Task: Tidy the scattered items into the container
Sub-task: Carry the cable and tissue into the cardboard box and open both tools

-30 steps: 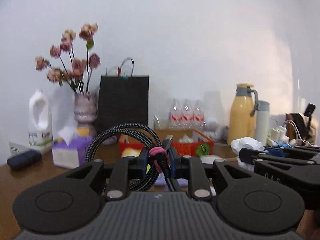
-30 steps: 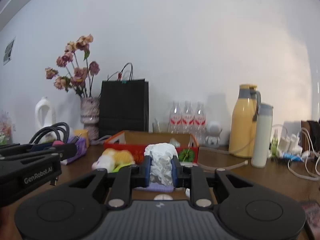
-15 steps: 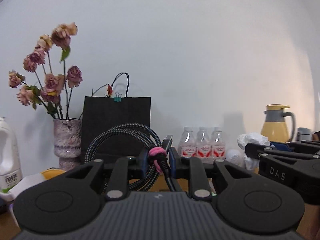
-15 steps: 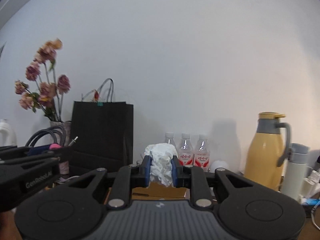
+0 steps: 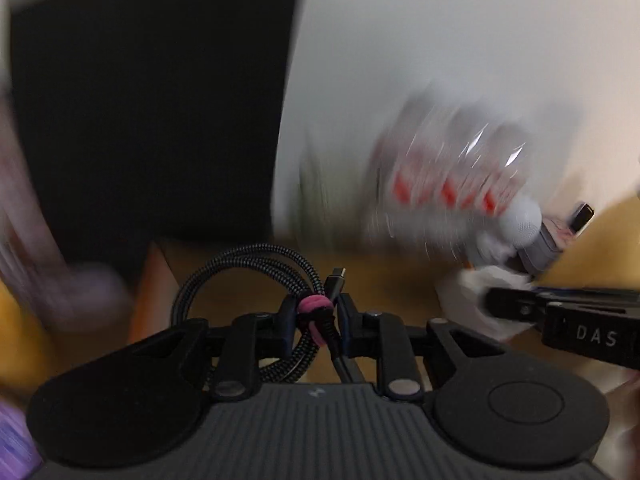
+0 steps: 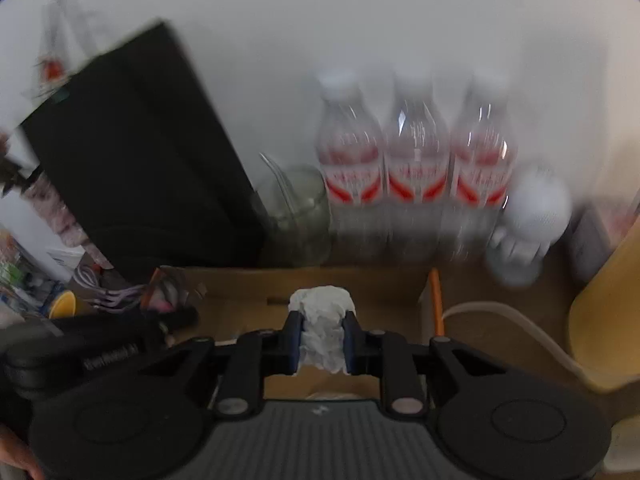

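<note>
My left gripper (image 5: 313,314) is shut on a coiled black braided cable (image 5: 224,276) bound with a pink tie (image 5: 316,312). It hangs over the open cardboard box (image 5: 392,280). My right gripper (image 6: 322,334) is shut on a crumpled white tissue (image 6: 322,308) and hangs over the same box (image 6: 360,284). In the left wrist view the right gripper (image 5: 560,316) enters from the right with the tissue (image 5: 464,292). In the right wrist view the left gripper (image 6: 100,344) lies at the left. Both views are blurred.
A black paper bag (image 6: 132,152) stands behind the box at the left. Three water bottles (image 6: 416,148) and a glass jar (image 6: 296,212) line the wall. A white round figure (image 6: 532,216) and a yellow jug (image 6: 608,320) stand at the right.
Both grippers have moved forward and tipped down, from looking at the wall to hanging over the box. Each holds the same item as before.
</note>
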{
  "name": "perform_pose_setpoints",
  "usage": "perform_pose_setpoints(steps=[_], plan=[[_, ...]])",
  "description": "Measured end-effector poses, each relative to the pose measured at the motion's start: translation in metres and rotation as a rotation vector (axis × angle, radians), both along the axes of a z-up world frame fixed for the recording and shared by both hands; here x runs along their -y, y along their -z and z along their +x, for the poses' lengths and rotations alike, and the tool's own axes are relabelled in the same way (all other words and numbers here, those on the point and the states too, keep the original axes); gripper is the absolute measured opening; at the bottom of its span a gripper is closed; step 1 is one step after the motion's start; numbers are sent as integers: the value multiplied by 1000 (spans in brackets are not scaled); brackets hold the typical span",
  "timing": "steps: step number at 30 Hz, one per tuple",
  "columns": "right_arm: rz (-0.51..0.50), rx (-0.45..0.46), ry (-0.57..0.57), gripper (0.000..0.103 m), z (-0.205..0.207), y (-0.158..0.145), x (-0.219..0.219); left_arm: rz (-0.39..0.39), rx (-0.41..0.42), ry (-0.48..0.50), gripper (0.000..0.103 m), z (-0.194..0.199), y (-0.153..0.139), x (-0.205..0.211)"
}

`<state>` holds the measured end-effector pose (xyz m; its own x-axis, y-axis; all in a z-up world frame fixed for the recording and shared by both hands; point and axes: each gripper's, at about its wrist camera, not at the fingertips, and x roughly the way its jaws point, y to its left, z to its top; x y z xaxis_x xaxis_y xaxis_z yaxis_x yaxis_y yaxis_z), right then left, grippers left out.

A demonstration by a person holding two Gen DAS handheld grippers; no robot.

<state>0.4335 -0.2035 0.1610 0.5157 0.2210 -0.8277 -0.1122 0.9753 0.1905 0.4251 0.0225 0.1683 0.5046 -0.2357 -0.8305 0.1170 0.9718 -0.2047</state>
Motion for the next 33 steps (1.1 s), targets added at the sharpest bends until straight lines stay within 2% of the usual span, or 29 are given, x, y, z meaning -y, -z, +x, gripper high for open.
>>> perform_pose_setpoints(steps=[2,3,5,7,11,13,14,15,16,18,19,22,24,26,28,31,33], plan=[[-160,-4,-4,19,15,4,-11,113,6,46,22,9,8,13],[-176,-21,-22,19,21,9,-15,127,-4,56,22,14,14,15],[-169,-71,-34,20,36,23,-18,127,-50,42,22,26,31,13],[-190,-115,-25,20,49,40,-19,171,-89,24,22,40,46,14],[-161,-182,-22,21,72,75,-26,132,-130,14,25,59,70,10],[-180,-238,-21,23,75,112,-32,159,-181,13,33,62,96,11],[-189,-265,-24,33,76,130,-35,162,-142,33,53,60,100,14],[-187,-245,-31,44,74,138,-38,175,-144,42,61,60,104,16],[-182,-218,-41,45,73,136,-42,192,-162,45,64,61,109,18],[-186,-231,-32,51,71,134,-44,223,-169,23,72,61,111,17],[-194,-238,-24,55,69,131,-43,222,-175,14,79,60,110,15],[-174,-201,-4,63,55,103,-35,174,-155,1,82,49,88,6],[-145,-165,5,80,41,73,-27,152,-113,-5,91,36,63,2],[-153,-131,-7,82,19,44,-24,143,-64,20,100,18,38,-2],[-167,-89,-23,83,-3,21,-17,120,-30,11,100,-2,21,-11],[-159,-73,28,83,-21,3,-2,145,-33,-38,100,-13,12,-12],[-161,-65,18,83,-34,-4,-1,141,-22,-53,100,-24,5,-11]])
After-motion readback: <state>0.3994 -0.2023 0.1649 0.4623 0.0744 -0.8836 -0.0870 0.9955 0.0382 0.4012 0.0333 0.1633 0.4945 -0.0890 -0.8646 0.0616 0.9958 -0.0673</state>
